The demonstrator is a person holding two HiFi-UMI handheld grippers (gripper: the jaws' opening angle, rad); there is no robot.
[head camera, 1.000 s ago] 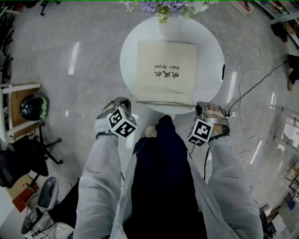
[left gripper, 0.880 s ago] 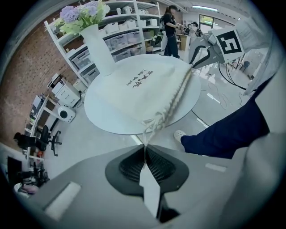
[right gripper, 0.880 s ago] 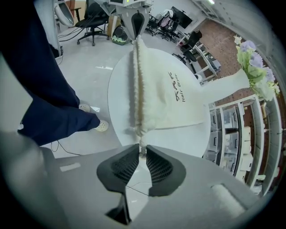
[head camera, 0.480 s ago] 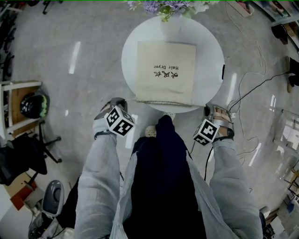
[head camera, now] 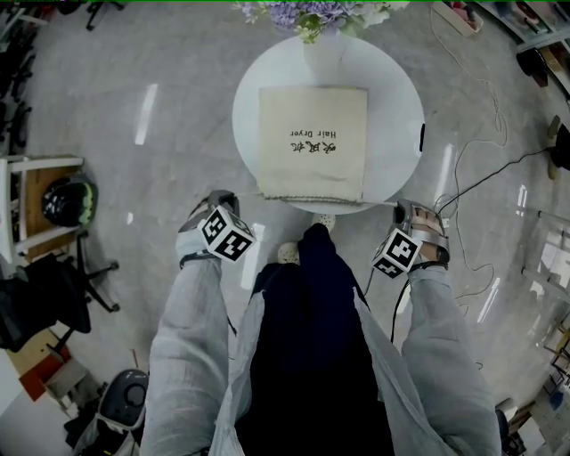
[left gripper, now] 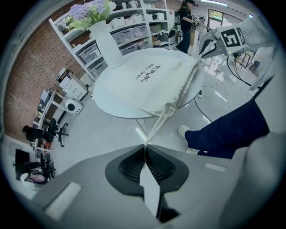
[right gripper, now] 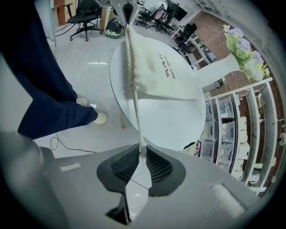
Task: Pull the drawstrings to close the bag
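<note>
A beige cloth bag (head camera: 312,134) with dark print lies flat on the round white table (head camera: 392,98), its gathered mouth (head camera: 310,196) at the near edge. My left gripper (head camera: 227,196) hangs off the table's near left and is shut on the left drawstring (left gripper: 157,127), which runs taut from the bag's corner into the pads (left gripper: 134,163). Off the near right, my right gripper (head camera: 408,209) is shut on the right drawstring (right gripper: 136,116), also taut. The left gripper (left gripper: 145,150) and right gripper (right gripper: 142,154) each face the other across the bag's mouth.
A white vase of purple flowers (head camera: 312,18) stands at the table's far edge. A small dark object (head camera: 421,138) sits at its right rim. Cables (head camera: 481,178) trail over the floor at right. A helmet (head camera: 64,200) on a low shelf and a chair stand at left.
My right gripper has moved right, away from the table, drawing its cord out. The bag's mouth has gathered a little narrower. The left gripper has hardly moved.
</note>
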